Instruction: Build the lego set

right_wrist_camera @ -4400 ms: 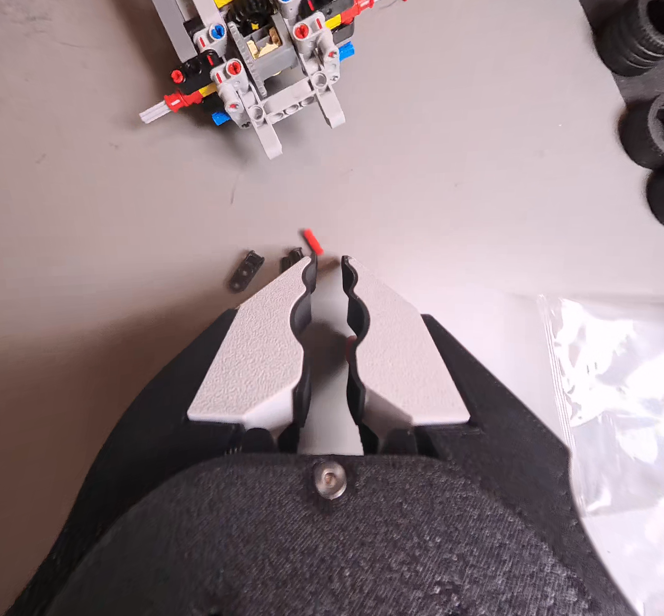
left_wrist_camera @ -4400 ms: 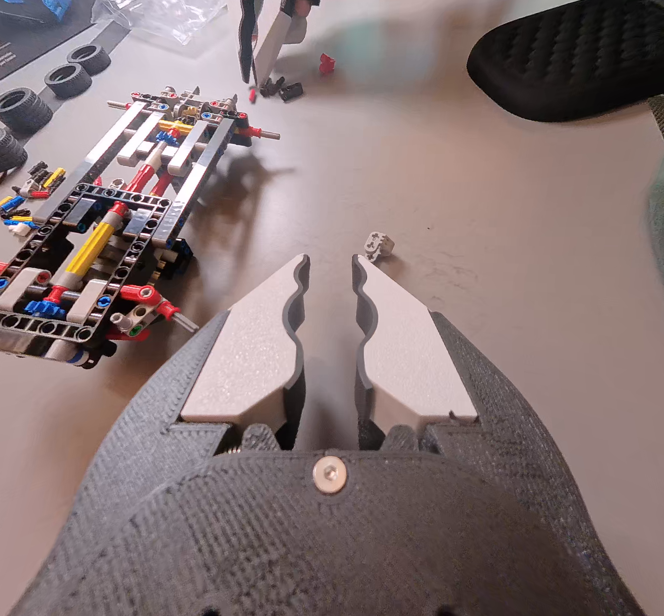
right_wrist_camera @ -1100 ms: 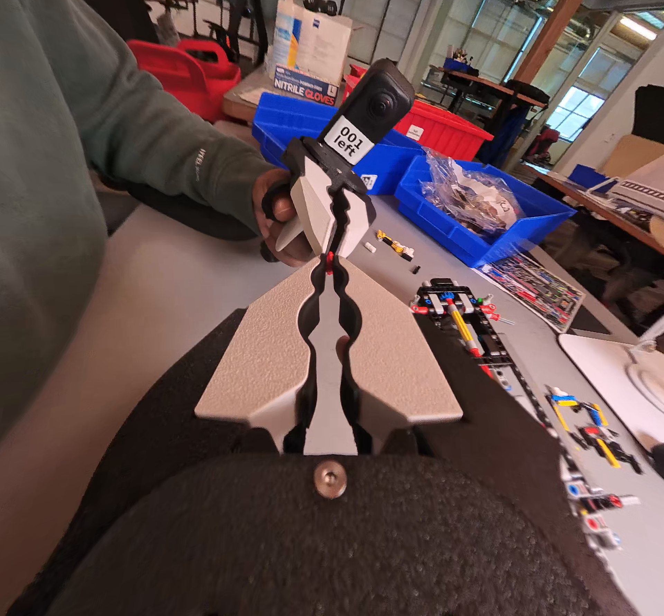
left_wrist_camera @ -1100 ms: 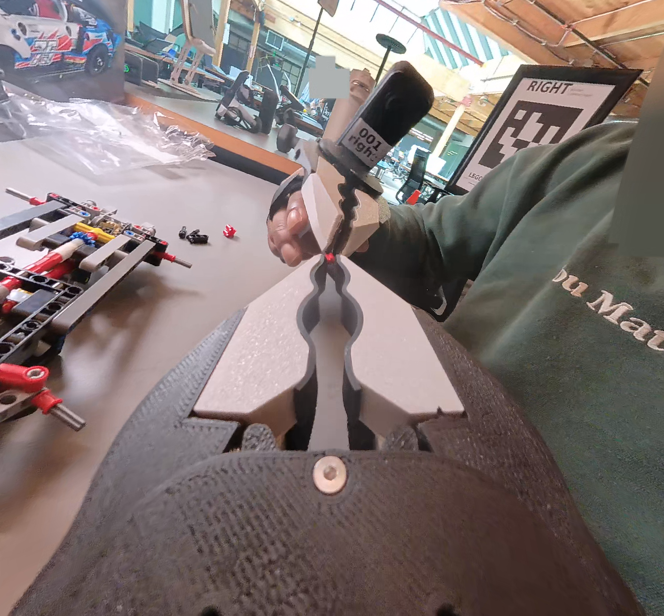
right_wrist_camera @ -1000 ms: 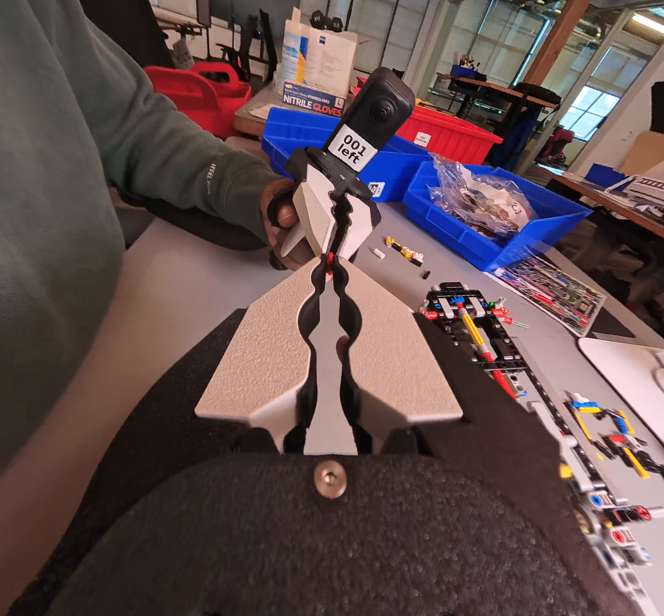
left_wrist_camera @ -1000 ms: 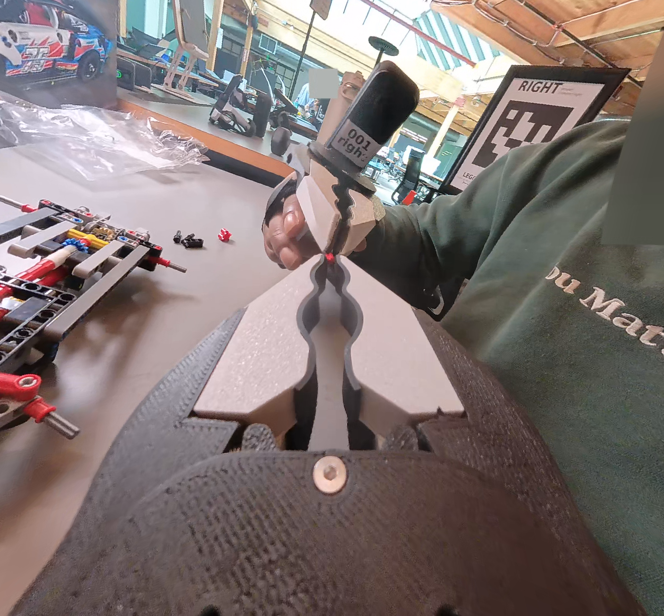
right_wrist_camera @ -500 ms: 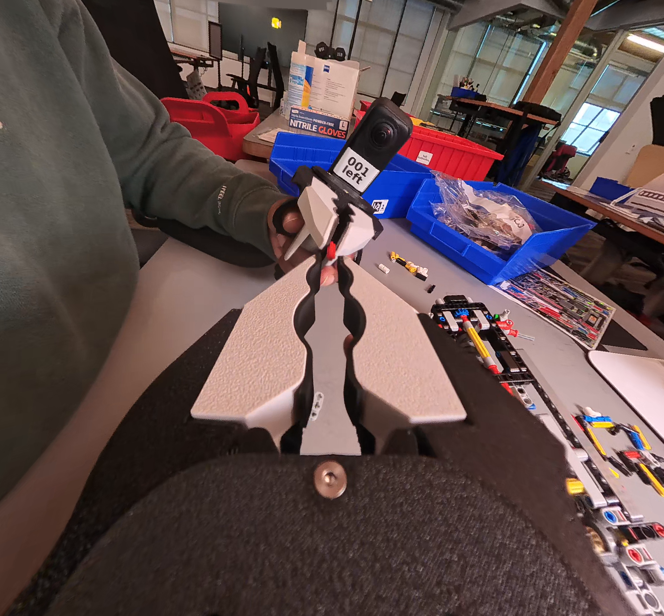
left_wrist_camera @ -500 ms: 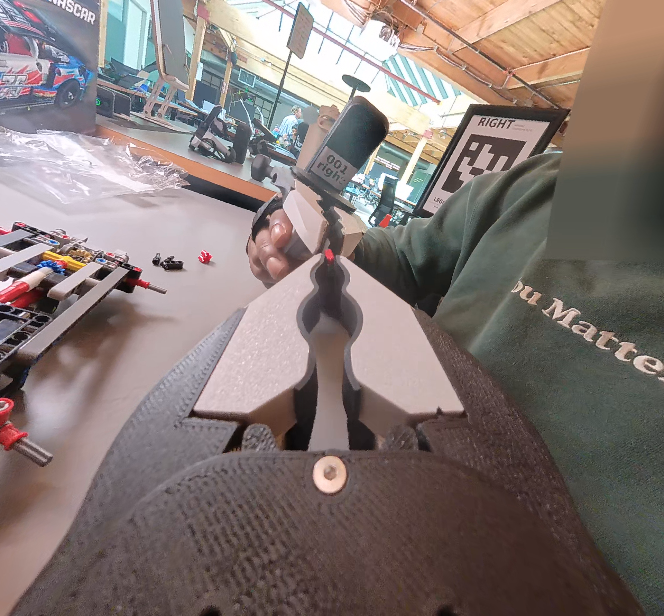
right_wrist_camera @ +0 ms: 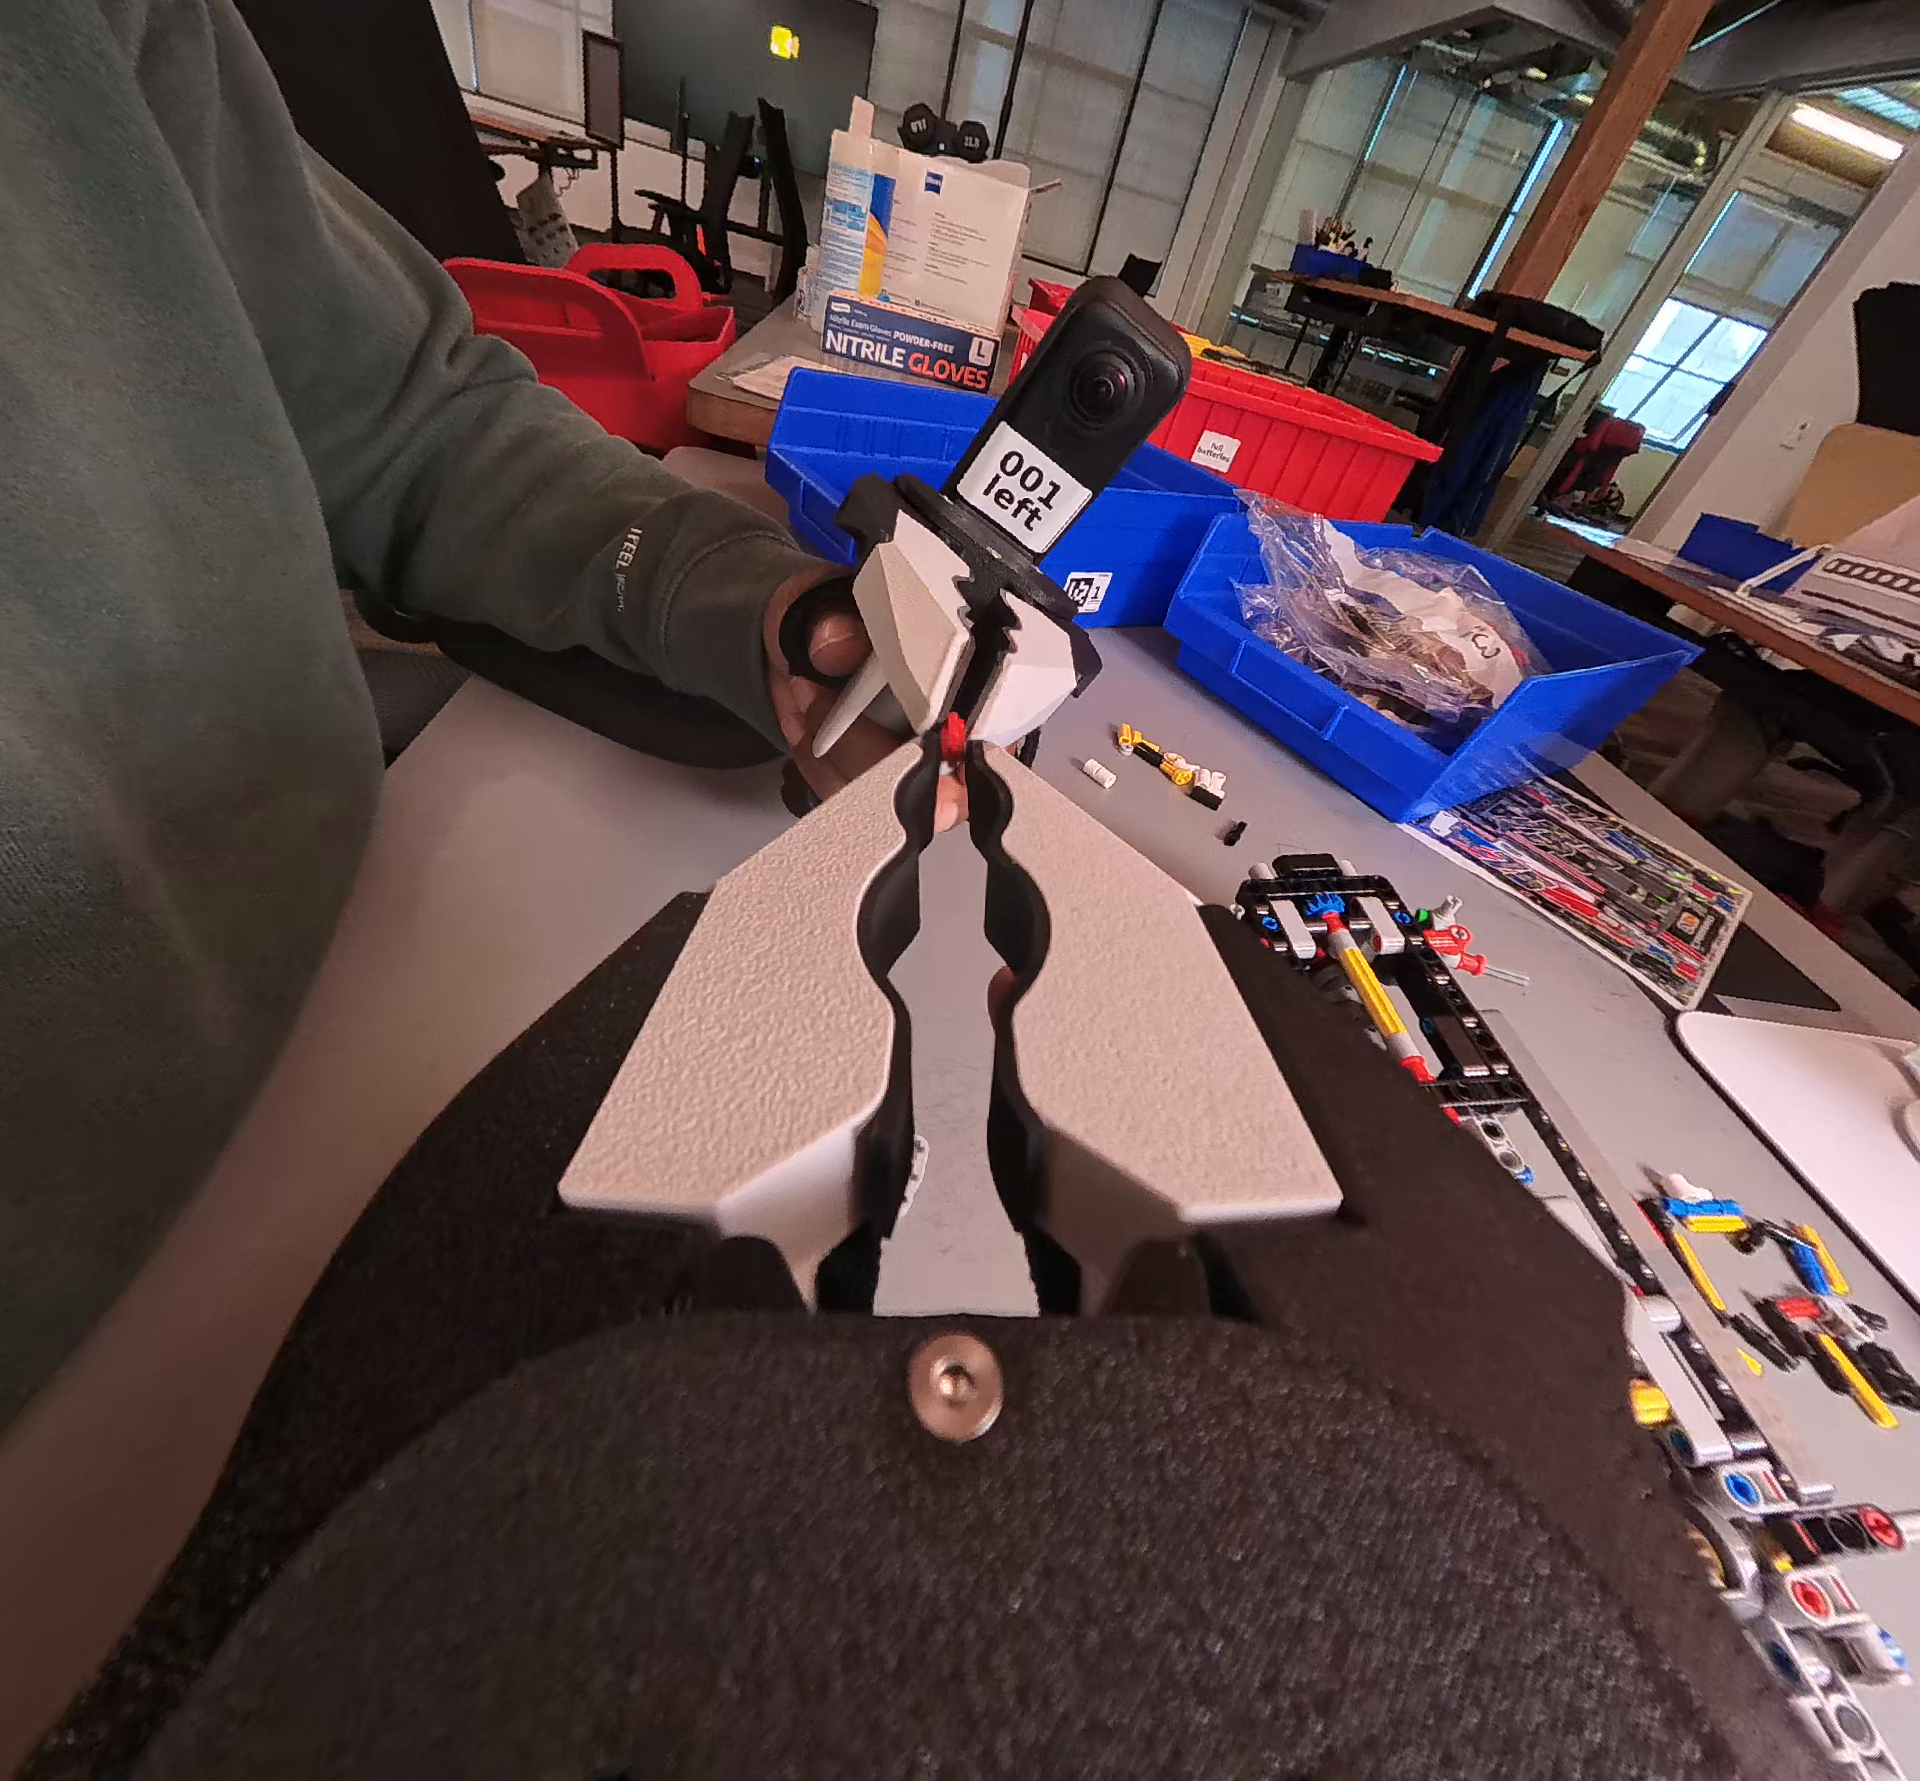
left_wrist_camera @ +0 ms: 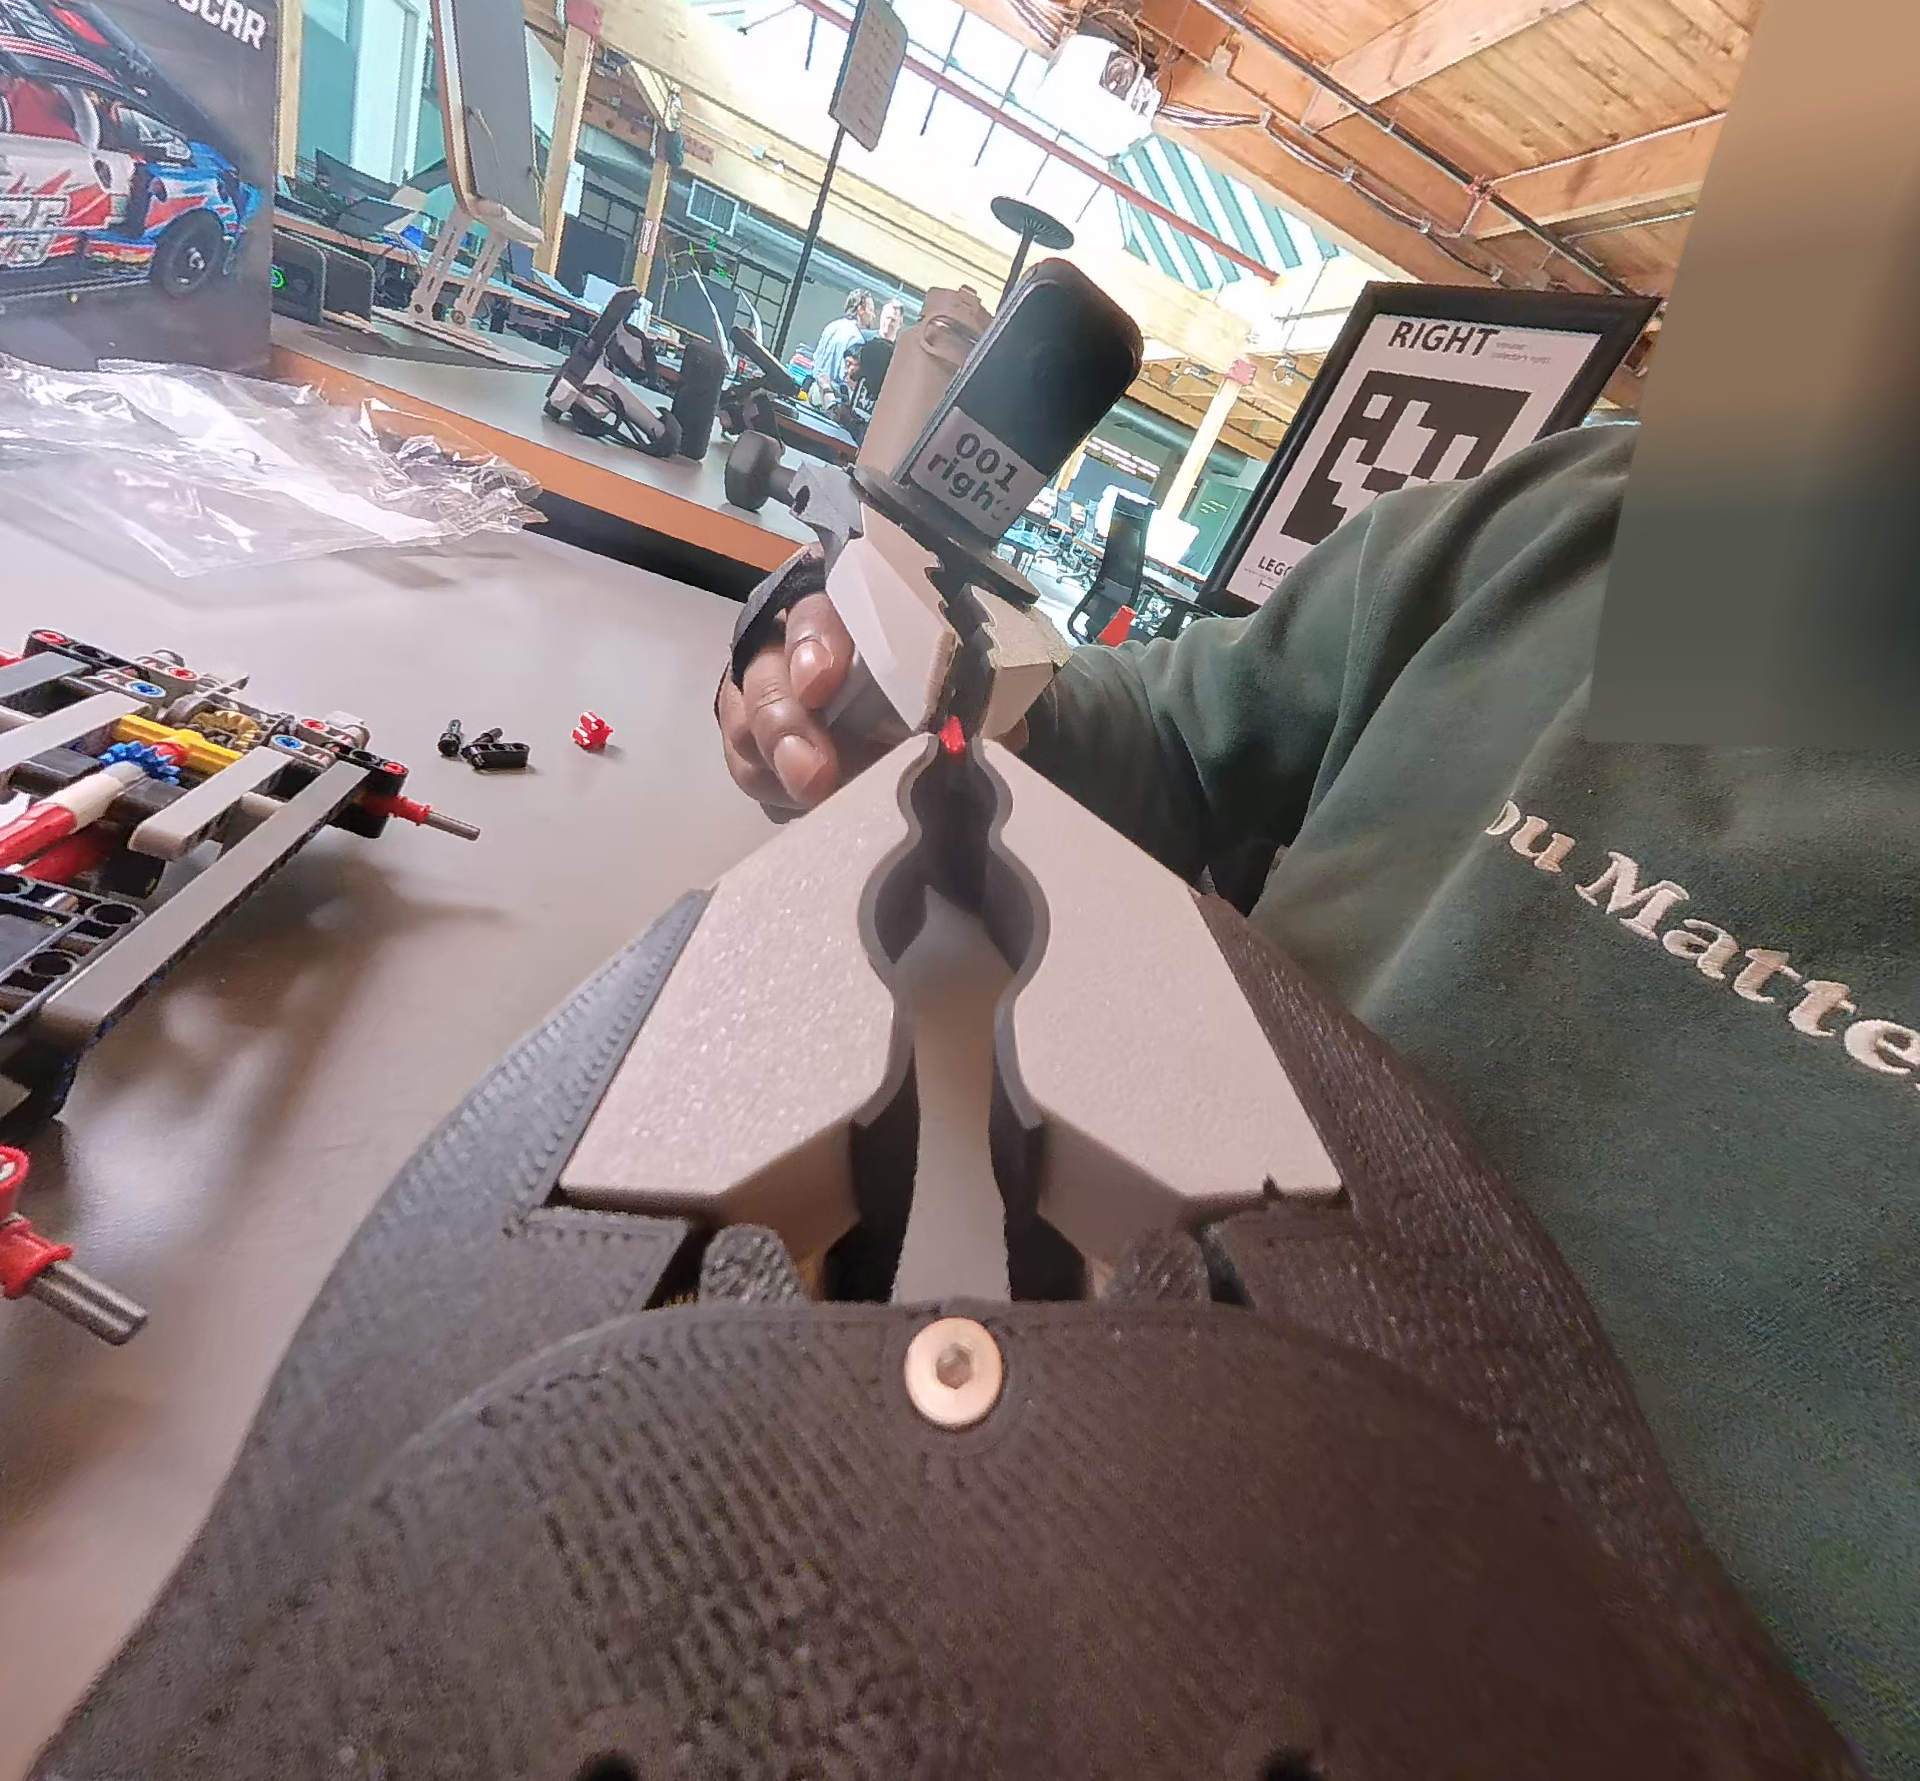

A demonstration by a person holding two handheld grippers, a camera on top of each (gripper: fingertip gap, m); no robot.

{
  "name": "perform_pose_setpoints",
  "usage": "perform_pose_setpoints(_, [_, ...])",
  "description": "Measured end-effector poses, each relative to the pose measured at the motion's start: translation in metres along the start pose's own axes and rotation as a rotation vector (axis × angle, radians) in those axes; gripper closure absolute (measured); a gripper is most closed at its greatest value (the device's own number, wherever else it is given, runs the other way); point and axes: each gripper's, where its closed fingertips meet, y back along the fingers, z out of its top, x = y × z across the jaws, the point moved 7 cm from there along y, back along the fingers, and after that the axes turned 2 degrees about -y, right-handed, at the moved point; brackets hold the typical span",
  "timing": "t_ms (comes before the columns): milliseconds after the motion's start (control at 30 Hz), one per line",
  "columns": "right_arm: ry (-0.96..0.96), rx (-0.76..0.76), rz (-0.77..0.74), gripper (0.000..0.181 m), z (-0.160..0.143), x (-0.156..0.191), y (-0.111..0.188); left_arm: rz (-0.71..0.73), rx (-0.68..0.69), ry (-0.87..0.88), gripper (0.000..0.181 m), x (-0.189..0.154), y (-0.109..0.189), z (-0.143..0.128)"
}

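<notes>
The left gripper (left_wrist_camera: 951, 763) and the right gripper (right_wrist_camera: 948, 763) meet tip to tip in the air above the table (left_wrist_camera: 582, 858), each pointing at the other. Between them sits a small red pin (left_wrist_camera: 949, 732) — its long axis looks to run roughly along the line from one gripper to the other, though it is too small to be sure. The left gripper's jaws are closed down to a sliver at the tips; the right's stand a little apart lower down and come nearly together at the pin. Which pair truly grips the pin I cannot tell (perhaps both). Any hand-off or pressing, I judge, would run along that shared line.

Outward, the chassis (left_wrist_camera: 156, 796) lies on the table, well apart from the tips. A blue bin (right_wrist_camera: 1455, 692) holds a clear bag of parts (right_wrist_camera: 1382, 619); the red bin (right_wrist_camera: 1278, 453) beyond shows no contents.
</notes>
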Motion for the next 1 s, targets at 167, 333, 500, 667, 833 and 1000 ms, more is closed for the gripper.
perform_pose_setpoints(167, [-0.005, 0.006, 0.005, 0.180, -0.001, 0.000, 0.000, 0.002, 0.006, 0.002, 0.180, 0.000, -0.001, -0.001])
perform_pose_setpoints(333, [-0.033, 0.096, 0.024, 0.180, -0.008, -0.005, 0.002, 0.089, 0.064, -0.023, 0.172, 0.007, -0.001, -0.005])
perform_pose_setpoints(500, [-0.081, 0.391, 0.093, 0.181, -0.040, -0.011, 0.016, 0.300, 0.473, -0.262, 0.159, 0.025, 0.002, -0.037])
perform_pose_setpoints(667, [-0.109, 0.514, 0.105, 0.180, -0.062, -0.015, 0.019, 0.262, 0.716, -0.325, 0.157, 0.035, -0.012, -0.062])
perform_pose_setpoints(833, [-0.109, 0.565, 0.115, 0.180, -0.068, -0.011, 0.018, 0.243, 0.787, -0.362, 0.167, 0.040, -0.022, -0.069])
perform_pose_setpoints(1000, [-0.111, 0.587, 0.130, 0.180, -0.070, -0.008, 0.013, 0.252, 0.794, -0.389, 0.174, 0.038, -0.025, -0.071])
